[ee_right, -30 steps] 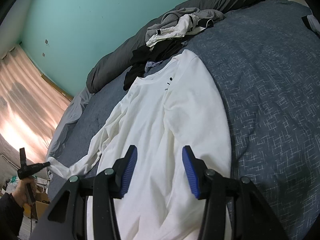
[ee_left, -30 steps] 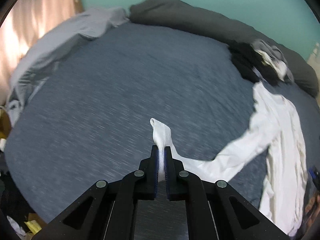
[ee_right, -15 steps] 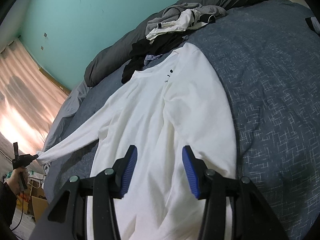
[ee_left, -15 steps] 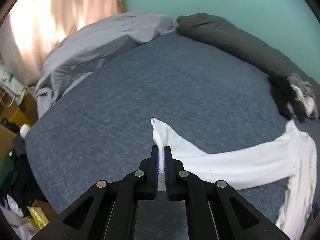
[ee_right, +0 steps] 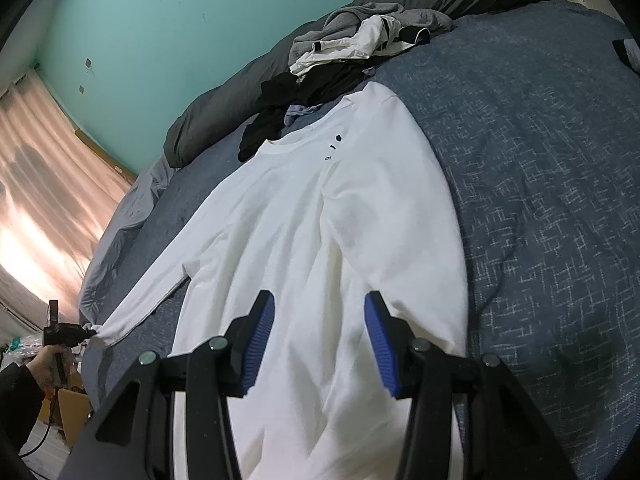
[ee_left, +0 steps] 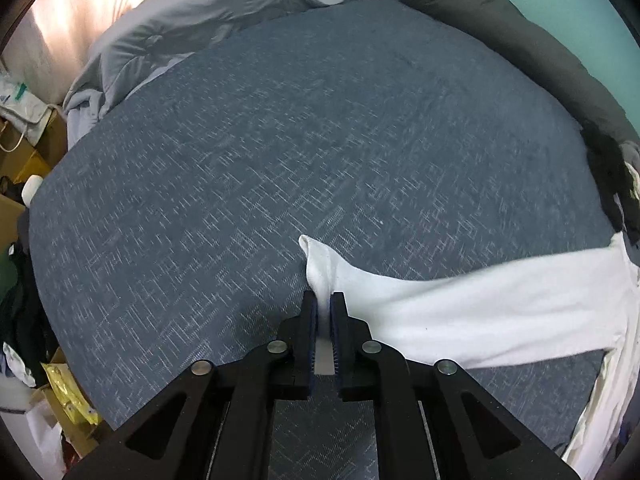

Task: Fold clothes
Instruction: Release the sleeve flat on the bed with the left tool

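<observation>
No readable text appeared in either view. The only print on the task's garment was a set of three small dark marks on the chest of the white long-sleeved shirt (ee_right: 320, 216), just below the collar; they were perhaps a small logo or a few letters, but too tiny and distorted to make out. At the left edge of the left wrist view, a white bag (ee_left: 18, 100) beside the bed carried some green and blue printing, too blurred to read. A yellow packet (ee_left: 72, 396) lower down showed no legible lettering either. No numbers, brands or signs could be read anywhere else.
</observation>
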`<state>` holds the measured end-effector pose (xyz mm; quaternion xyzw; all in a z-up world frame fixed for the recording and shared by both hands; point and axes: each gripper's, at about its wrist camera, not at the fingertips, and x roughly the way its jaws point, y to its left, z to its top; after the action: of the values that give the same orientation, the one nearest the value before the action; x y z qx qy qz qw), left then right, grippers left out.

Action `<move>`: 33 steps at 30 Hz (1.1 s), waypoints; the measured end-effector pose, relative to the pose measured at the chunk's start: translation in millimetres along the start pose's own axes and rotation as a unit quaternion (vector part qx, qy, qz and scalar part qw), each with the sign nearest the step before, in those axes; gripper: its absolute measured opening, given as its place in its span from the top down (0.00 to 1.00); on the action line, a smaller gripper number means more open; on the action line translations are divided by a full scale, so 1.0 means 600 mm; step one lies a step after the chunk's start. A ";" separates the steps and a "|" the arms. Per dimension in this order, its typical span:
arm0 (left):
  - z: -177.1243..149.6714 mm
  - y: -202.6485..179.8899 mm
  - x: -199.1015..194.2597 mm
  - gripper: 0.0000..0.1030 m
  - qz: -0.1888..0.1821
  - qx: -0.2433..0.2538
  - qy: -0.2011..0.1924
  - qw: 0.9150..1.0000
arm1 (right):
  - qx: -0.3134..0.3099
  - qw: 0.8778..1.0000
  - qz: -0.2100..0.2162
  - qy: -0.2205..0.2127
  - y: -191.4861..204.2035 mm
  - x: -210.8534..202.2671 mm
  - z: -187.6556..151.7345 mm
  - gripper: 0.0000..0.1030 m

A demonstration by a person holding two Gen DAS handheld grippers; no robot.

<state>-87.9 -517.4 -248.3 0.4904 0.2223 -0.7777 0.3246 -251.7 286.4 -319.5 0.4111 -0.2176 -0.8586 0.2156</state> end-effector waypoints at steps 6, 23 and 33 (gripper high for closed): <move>-0.017 0.003 -0.035 0.66 -0.028 -0.002 -0.006 1.000 | 0.008 0.999 -0.033 -0.002 -0.004 -0.025 0.000 0.54; -0.121 -0.124 -0.173 0.66 -0.145 0.137 -0.046 0.979 | -0.013 0.986 -0.071 0.153 0.021 -0.139 -0.080 0.54; -0.212 -0.212 -0.218 0.63 -0.195 0.213 -0.048 0.956 | -0.062 0.972 -0.081 0.211 0.075 -0.139 -0.145 0.54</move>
<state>-61.1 -307.6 -179.8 0.4576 0.1271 -0.8776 0.0651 -126.1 278.7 -292.8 0.5852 -0.0796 -0.7787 0.2119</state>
